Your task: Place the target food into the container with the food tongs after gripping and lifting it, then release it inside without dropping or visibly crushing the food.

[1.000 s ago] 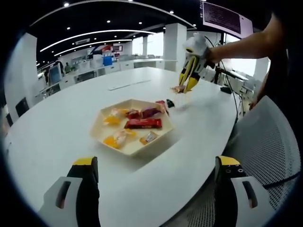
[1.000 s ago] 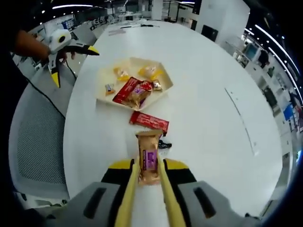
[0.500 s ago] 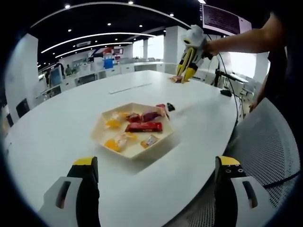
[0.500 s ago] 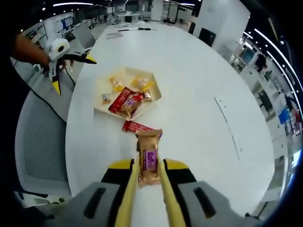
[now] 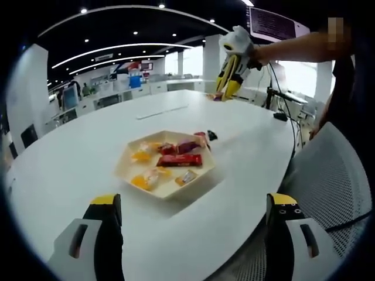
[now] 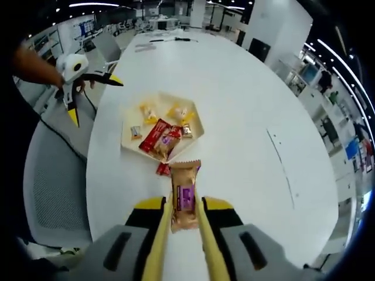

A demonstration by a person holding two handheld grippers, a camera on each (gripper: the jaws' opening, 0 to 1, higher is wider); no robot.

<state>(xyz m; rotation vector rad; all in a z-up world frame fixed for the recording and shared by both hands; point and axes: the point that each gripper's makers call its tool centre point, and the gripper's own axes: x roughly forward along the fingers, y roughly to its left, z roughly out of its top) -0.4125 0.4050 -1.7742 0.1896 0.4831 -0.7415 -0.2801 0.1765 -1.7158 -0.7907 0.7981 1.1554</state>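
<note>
A beige six-sided tray on the white table holds several wrapped snacks, among them a red bar. My left gripper stands open and bare near the table's edge, short of the tray. My right gripper is shut on yellow food tongs. The tongs pinch a brown wrapped snack with a purple label, held high above the table just short of the tray. In the left gripper view the right gripper hangs up beyond the tray in a person's hand.
A red bar lies on the table beside the tray, partly hidden behind the held snack. A small black object sits by the tray's far corner. Grey mesh chairs stand along the table edge. The left gripper shows at the table's left side.
The right gripper has risen from low over the table to well above it, carrying the snack in the tongs. The left gripper has stayed put.
</note>
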